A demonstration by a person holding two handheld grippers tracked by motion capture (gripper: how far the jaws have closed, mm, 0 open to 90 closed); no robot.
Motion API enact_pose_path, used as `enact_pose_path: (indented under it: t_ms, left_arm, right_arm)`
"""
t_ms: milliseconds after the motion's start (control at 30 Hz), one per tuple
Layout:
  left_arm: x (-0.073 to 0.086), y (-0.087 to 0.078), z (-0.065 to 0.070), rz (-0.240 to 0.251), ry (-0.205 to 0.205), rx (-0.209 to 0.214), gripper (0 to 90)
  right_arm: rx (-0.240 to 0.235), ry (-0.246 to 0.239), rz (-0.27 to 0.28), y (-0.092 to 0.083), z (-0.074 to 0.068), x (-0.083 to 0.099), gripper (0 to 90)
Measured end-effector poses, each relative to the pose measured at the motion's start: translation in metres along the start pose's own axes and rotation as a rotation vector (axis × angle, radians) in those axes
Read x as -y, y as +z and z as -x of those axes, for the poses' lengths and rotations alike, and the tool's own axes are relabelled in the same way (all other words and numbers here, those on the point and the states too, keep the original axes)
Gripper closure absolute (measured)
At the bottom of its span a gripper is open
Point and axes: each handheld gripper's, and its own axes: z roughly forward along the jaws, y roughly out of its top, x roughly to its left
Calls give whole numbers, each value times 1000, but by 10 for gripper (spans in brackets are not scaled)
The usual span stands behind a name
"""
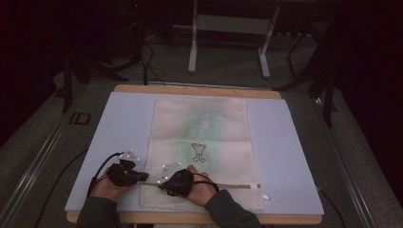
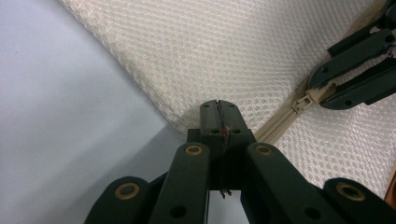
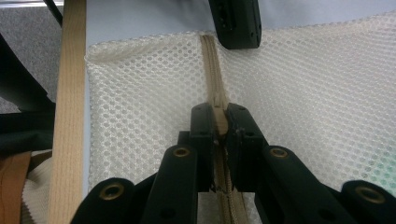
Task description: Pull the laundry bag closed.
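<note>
A cream mesh bag (image 1: 202, 147) lies flat on a pale blue mat (image 1: 123, 123) on the bench (image 1: 197, 89), its zip (image 1: 237, 185) running across the near end. The left tool (image 2: 218, 106) is clamped on the bag's corner at the zip's end, pinning the fabric. The right tool (image 3: 220, 116) is closed on the zip pull (image 3: 219, 119), close by the left one. The step in hand looks to be working the zip, with both grips set. The next move, by this reading, calls for the right tool to draw the pull straight along the zip line, away from the left tool, which must hold the corner firm so the mesh does not bunch.
</note>
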Motion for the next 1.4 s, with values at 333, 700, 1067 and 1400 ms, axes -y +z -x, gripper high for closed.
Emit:
enact_pose_path:
  t_ms: [333, 700, 1067, 1400]
  left_arm:
    - [0, 0, 0, 0, 1, -1, 898]
    - [0, 0, 0, -1, 4, -1, 898]
    - [0, 0, 0, -2, 5, -1, 898]
    - [0, 0, 0, -2, 5, -1, 898]
  right_arm:
    - [3, -12, -8, -5, -1, 2, 821]
    - [10, -22, -23, -9, -2, 4, 821]
    - [17, -29, -27, -14, -3, 4, 821]
    - [12, -21, -34, -18, -3, 8, 822]
